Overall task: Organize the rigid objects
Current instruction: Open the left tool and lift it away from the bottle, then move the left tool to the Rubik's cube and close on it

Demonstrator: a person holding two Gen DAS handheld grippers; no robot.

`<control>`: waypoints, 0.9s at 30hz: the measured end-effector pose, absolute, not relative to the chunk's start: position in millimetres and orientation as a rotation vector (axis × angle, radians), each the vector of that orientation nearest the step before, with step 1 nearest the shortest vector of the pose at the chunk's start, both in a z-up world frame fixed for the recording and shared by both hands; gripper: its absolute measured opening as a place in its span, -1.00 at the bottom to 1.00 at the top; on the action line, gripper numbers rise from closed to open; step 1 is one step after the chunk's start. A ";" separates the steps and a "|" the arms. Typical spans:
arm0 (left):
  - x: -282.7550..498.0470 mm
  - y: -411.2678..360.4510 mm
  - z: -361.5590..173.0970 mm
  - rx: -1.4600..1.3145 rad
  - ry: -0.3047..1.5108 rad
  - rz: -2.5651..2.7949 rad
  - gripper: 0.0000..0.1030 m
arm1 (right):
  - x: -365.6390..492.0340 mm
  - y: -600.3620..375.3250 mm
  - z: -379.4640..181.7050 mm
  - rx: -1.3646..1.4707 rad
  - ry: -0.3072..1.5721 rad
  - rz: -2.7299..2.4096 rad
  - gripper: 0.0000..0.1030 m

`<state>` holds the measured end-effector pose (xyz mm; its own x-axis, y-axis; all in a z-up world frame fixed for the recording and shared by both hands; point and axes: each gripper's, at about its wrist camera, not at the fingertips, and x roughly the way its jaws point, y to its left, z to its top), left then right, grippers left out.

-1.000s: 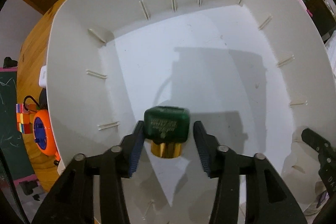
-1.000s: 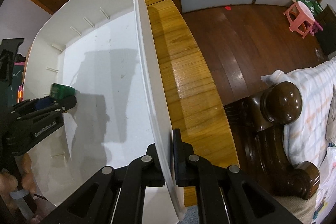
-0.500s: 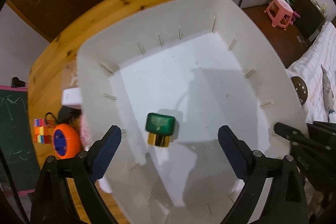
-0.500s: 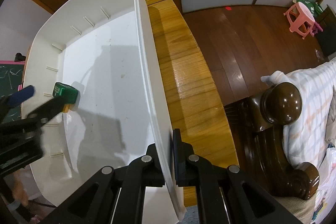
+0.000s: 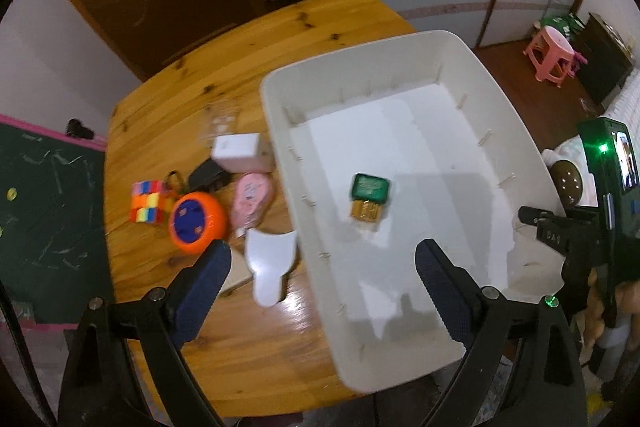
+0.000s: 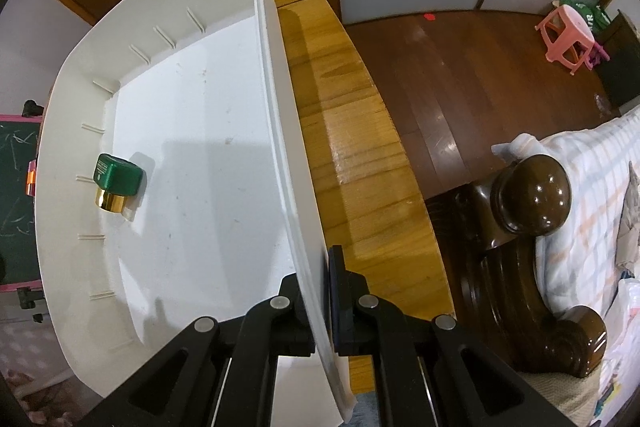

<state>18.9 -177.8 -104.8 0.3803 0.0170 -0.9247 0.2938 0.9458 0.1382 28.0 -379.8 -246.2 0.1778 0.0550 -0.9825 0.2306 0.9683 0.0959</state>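
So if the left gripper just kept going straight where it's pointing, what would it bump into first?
Probably the white bin: the open left gripper points down at its near left wall. Depth is hard to judge, so it might instead reach the floor near the green bottle.

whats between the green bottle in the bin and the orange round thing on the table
In the left wrist view, the white bin's left wall stands between the green bottle and the orange reel, and a pink case lies beside that wall.

Bottle (image 5: 369, 195) lies in bin (image 5: 504, 99), frame centre; toys cluster (image 5: 192, 211) on table (image 5: 168, 115) left of bin; stool (image 5: 552, 53) upper right.
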 end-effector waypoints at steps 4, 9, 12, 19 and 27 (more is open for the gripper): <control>11.3 -162.8 -96.8 0.281 1.158 -0.149 0.84 | 27.8 -378.3 -242.0 0.236 1.392 -0.129 -0.91; 9.8 -149.5 -98.0 0.255 1.164 -0.127 0.84 | 24.9 -381.1 -240.6 0.257 1.401 -0.126 -0.89; 10.7 -144.6 -99.6 0.250 1.169 -0.119 0.84 | 22.8 -379.4 -239.5 0.241 1.400 -0.128 -0.89; 15.6 -125.3 -101.2 0.223 1.177 -0.088 0.84 | 18.7 -376.2 -238.6 0.233 1.417 -0.127 -0.88; 23.8 -88.9 -105.6 0.163 1.199 -0.021 0.84 | 14.4 -374.3 -234.6 0.229 1.422 -0.143 -0.82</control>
